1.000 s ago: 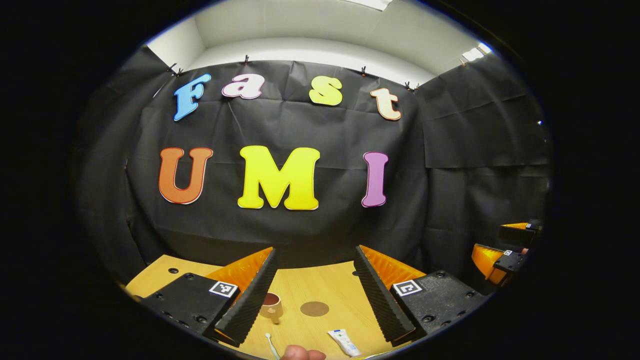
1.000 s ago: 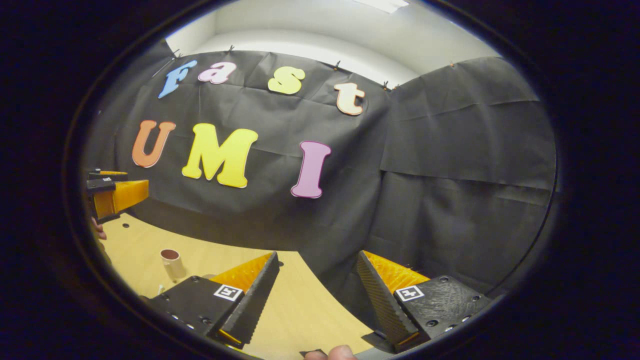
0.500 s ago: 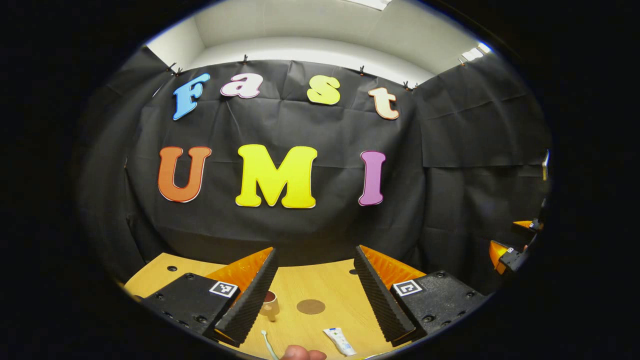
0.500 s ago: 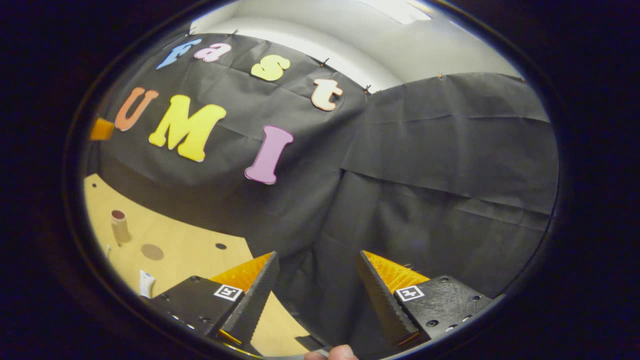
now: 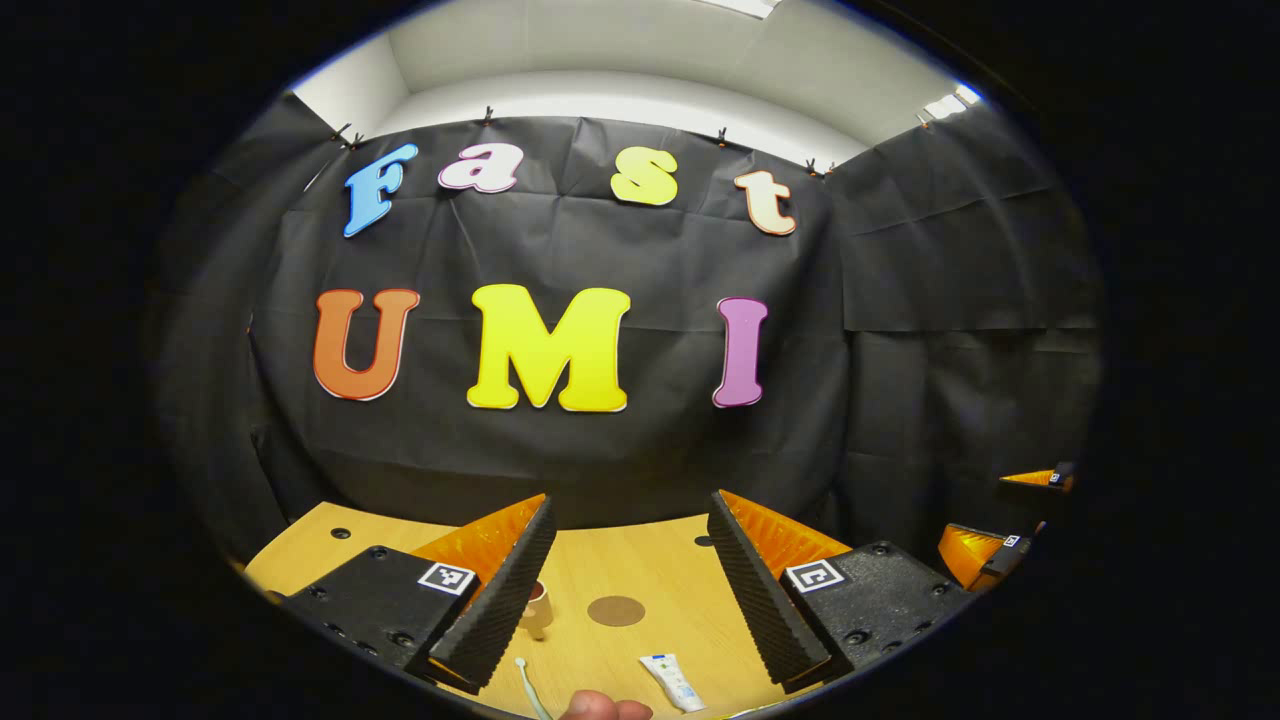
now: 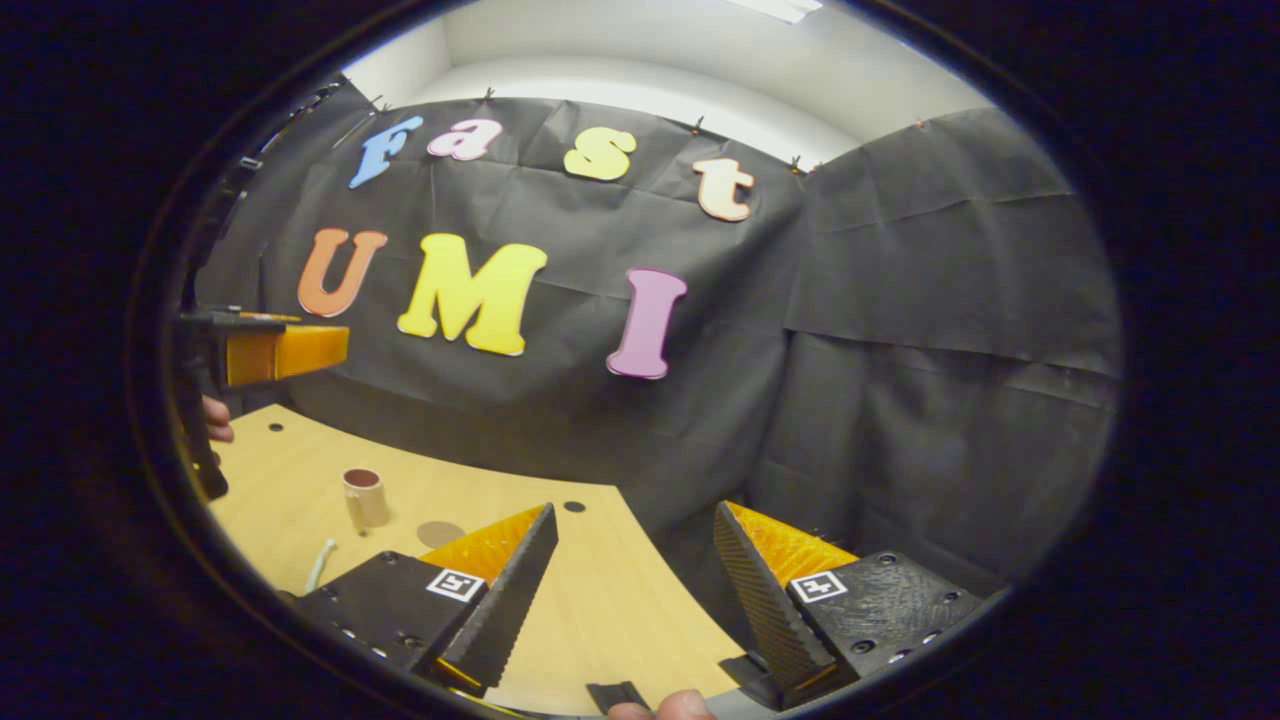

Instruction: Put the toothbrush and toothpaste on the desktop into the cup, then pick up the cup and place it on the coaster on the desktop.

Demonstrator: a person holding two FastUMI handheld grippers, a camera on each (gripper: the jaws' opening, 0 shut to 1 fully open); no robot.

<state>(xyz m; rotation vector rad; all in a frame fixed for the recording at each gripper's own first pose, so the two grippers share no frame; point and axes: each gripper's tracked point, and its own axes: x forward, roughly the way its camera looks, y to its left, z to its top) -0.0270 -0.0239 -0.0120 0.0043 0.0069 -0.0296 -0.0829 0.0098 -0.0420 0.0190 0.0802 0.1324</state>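
Left gripper view: I see the cup [image 5: 537,610], a small beige mug with a reddish inside, standing upright on the wooden desktop [image 5: 640,575], partly hidden behind my left gripper's left finger. Just right of the cup lies the coaster [image 5: 615,610], a flat brown disc, bare and apart from the cup. Nearer to me than the cup lies the toothbrush [image 5: 527,685], pale, on the desktop. Right of the toothbrush, nearer than the coaster, lies the toothpaste [image 5: 673,682], a white tube flat on the wood.

My left gripper [image 5: 632,590] hangs above the desktop with its jaws wide apart and nothing between them, pointing level toward the booth wall beyond the cup. A fingertip of my hand [image 5: 604,708] shows at the bottom edge. Far right of the cup, my right gripper's orange fingers show at the rim.

In the right gripper view, the right gripper [image 6: 633,600] is also spread wide and holds nothing, raised over the desktop's right edge, well right of the cup [image 6: 364,496]. The coaster [image 6: 440,533] sits just beside the cup, the toothbrush [image 6: 320,565] nearer. The left gripper hangs high left of the cup.
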